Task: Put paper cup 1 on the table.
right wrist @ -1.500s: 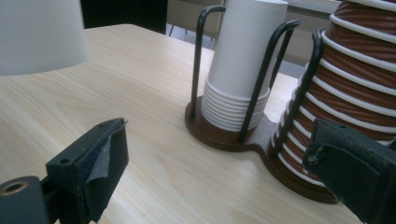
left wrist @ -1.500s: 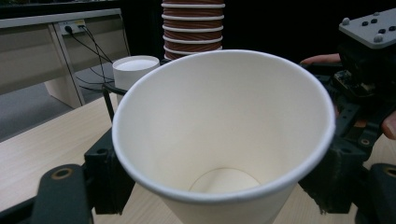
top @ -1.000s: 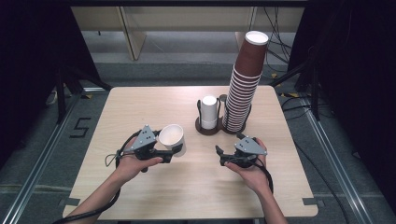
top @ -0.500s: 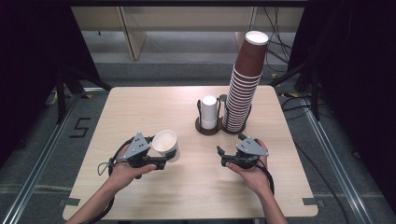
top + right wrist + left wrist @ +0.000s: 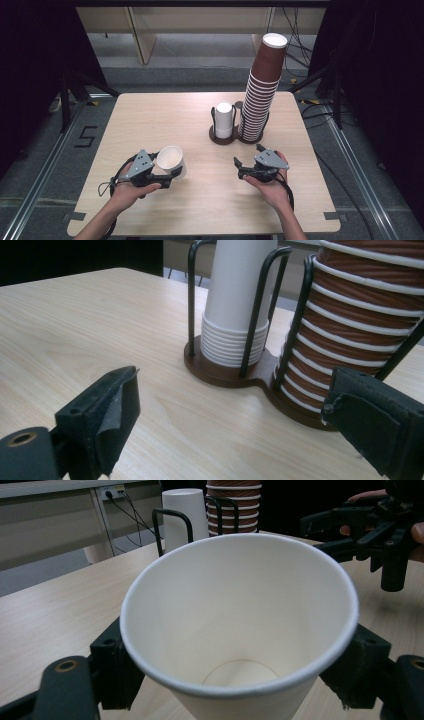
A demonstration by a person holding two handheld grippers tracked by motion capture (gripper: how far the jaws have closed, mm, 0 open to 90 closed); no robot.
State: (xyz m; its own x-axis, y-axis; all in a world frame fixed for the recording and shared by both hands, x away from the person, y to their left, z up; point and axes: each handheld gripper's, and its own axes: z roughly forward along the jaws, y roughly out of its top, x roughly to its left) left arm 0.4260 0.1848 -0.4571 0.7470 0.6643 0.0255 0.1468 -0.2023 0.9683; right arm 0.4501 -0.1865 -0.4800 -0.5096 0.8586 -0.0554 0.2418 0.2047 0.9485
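A white paper cup (image 5: 171,161) is tilted with its mouth up and sits between the jaws of my left gripper (image 5: 172,172), which is shut on its sides at the table's front left. From the left gripper view I look straight into the empty cup (image 5: 240,620). My right gripper (image 5: 245,167) is at the front right, open, with nothing between its pads (image 5: 107,410). It faces a dark wire cup holder (image 5: 225,371) that holds a short stack of white cups (image 5: 235,300) and a tall stack of brown cups (image 5: 360,305).
The cup holder (image 5: 218,138) stands right of the table's middle, and the brown stack (image 5: 262,90) in it rises high and leans slightly. The wooden table (image 5: 150,120) has bare surface on the left and front. Dark stands and cables surround it on the floor.
My left gripper has carried the white cup a little left and toward the front edge. The right gripper has stayed almost still.
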